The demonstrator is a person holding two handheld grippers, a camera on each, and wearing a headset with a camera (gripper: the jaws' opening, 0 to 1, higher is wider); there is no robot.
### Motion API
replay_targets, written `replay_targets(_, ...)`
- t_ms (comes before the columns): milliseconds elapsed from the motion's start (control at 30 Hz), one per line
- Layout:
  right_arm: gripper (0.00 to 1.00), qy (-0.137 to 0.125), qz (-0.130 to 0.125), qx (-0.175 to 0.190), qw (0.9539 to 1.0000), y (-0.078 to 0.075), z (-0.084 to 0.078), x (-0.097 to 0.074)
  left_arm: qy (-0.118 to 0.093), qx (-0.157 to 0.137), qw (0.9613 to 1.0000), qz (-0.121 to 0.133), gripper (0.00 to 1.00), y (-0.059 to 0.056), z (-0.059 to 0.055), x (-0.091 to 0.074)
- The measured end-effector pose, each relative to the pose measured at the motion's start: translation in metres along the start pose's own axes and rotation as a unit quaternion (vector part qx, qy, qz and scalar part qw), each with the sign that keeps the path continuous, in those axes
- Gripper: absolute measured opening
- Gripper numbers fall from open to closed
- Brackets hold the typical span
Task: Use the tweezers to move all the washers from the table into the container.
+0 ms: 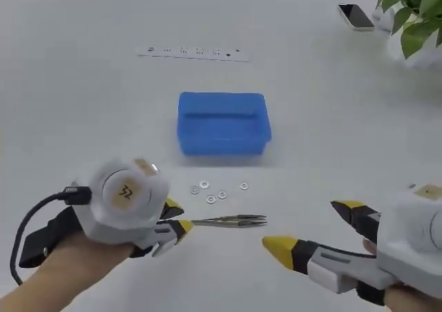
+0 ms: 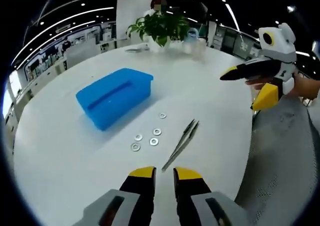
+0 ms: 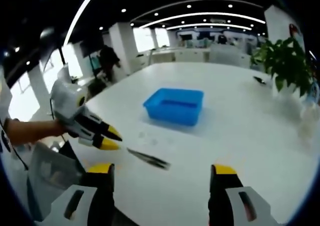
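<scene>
We're looking at a smooth white surface (image 1: 83,105), and sitting in the middle of it is the blue container (image 1: 222,122). It's a rectangular plastic tub with rounded corners and a stepped rim, open at the top. Just in front of it, out on the surface, lie the washers (image 1: 210,199): five small, flat, bright metal rings in a loose cluster, with one set a little off to the right. Closer to the person are the tweezers (image 1: 228,221), slim grey metal lying flat. The two blades are joined at the left end and split slightly at the right.

Now the left gripper (image 1: 178,217), a white rounded body with black jaws capped in yellow and a black cable (image 1: 27,222) trailing off behind. It sits low at the left, nearly level with the surface, pointing along the tweezers. Its jaws are only narrowly parted, and the joined end of the tweezers lies right at that gap. I can't tell whether metal and jaw are touching.

Over on the right, the right gripper (image 1: 307,226) has the same white, black and yellow build. It's held up off the surface and angled in toward the middle, with its jaws spread wide and nothing between them.

Along the far side there's a flat white power strip (image 1: 193,52), a phone (image 1: 356,15) lying face up, and the green leaves of a plant (image 1: 407,8) in the corner.
</scene>
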State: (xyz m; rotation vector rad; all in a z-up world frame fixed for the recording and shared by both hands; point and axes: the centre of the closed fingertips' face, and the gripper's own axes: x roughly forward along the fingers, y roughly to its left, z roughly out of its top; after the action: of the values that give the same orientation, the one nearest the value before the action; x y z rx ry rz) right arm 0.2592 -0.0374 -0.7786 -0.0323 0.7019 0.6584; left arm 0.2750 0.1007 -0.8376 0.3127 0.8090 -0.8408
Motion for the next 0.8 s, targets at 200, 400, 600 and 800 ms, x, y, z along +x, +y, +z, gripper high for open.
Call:
replay_targets(200, 0.77, 0.004, 0.002, 0.001, 1.0, 0.002, -0.001, 0.002, 0.02, 0.029, 0.9993, -0.012, 0.09, 0.0, -0.004, 0.017)
replay_targets(400, 0.76, 0.007, 0.005, -0.001, 1.0, 0.004, -0.001, 0.002, 0.042, 0.068, 0.9965, -0.025, 0.04, -0.002, -0.008, 0.027)
replay_targets(600, 0.76, 0.01, 0.011, -0.005, 0.9999, 0.011, -0.001, 0.005, 0.036, 0.083, 0.9951, -0.04, 0.0, -0.006, -0.004, 0.029)
replay_targets(800, 0.75, 0.007, 0.018, -0.011, 0.9998, 0.015, 0.002, 0.006, 0.037, 0.109, 0.9921, -0.048, 0.0, -0.014, -0.006, 0.021)
